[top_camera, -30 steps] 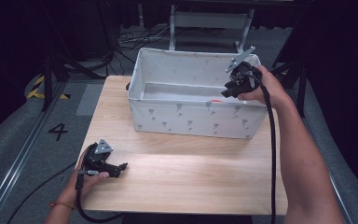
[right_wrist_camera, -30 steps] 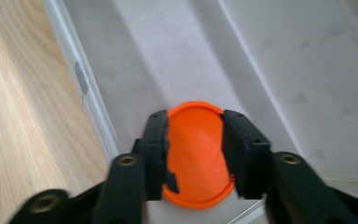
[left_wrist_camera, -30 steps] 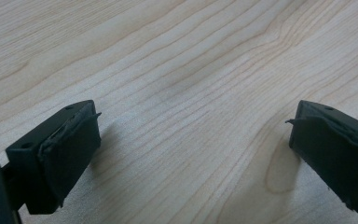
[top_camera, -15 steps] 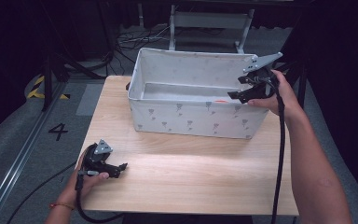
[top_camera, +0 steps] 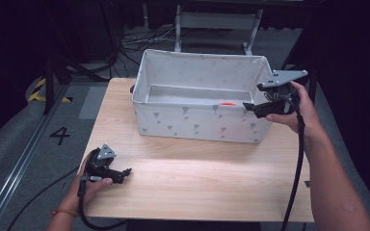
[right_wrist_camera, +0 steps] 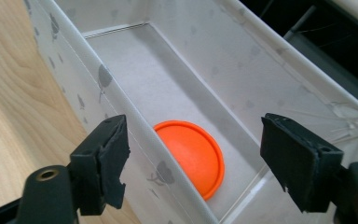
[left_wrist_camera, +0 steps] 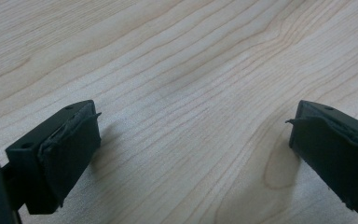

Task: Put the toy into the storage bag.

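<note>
A white fabric bin (top_camera: 200,122) with grey prints stands at the back of the wooden table (top_camera: 197,173). An orange disc (right_wrist_camera: 193,156) lies flat on the bin's floor near its right end; a sliver of the disc (top_camera: 227,103) peeks over the front wall in the high view. My right gripper (top_camera: 251,107) hovers open just above the bin's right front corner, its jaws wide apart over the bin wall (right_wrist_camera: 135,135) and the disc, holding nothing. Low over bare wood at the table's front left, my left gripper (top_camera: 125,173) is open and empty.
Dark floor with cables and a metal stand (top_camera: 217,21) lies behind the table. A floor mark "4" (top_camera: 60,135) and a yellow-black striped strip (top_camera: 41,89) are at the left. Bare wood spreads in front of the bin.
My right gripper has lifted out of the bin and drawn back to the right, above its right front corner. The left gripper has stayed put.
</note>
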The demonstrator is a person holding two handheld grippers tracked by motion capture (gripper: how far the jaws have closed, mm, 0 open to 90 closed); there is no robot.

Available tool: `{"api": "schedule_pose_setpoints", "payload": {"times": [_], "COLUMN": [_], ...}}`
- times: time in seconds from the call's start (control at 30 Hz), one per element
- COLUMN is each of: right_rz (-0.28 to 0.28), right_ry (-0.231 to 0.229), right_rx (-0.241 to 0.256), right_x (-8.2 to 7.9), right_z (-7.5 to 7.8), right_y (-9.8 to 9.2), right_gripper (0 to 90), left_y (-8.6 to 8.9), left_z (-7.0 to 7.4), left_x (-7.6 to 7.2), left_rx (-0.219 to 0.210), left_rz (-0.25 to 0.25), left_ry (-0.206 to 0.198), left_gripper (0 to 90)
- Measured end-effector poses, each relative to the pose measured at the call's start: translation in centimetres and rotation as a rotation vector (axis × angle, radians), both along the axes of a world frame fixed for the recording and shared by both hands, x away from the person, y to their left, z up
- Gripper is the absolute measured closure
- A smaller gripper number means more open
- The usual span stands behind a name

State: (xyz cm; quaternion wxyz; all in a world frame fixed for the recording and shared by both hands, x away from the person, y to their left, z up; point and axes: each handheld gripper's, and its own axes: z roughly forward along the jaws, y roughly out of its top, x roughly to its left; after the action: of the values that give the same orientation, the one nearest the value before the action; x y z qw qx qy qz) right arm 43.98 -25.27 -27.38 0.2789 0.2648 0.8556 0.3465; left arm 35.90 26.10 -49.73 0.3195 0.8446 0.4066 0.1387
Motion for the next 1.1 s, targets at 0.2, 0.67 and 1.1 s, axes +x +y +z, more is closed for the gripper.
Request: {"api": "schedule_pose_setpoints", "payload": {"times": [0.2, 0.67, 1.1], "right_rz": [-0.008, -0.012, -0.071], "right_ry": [-0.033, -0.063, -0.033], "right_rx": [0.004, -0.041, -0.090], "right_x": [-1.5, -5.4, -7.6], "right_z": [-0.6, -3.1, -7.0], "right_y": [-0.5, -1.8, -3.5], "right_gripper": [20.7, 18.9, 17.5], "left_y": [0.0, 0.0, -0.1], "left_z": [0.0, 0.0, 0.0], "left_x": [0.0, 0.0, 0.0], "left_rx": [0.004, 0.005, 0.001], "left_rz": [0.000, 0.006, 0.019], "left_ry": [-0.006, -0.006, -0.004], "left_gripper": [2.2, 2.1, 1.2]}}
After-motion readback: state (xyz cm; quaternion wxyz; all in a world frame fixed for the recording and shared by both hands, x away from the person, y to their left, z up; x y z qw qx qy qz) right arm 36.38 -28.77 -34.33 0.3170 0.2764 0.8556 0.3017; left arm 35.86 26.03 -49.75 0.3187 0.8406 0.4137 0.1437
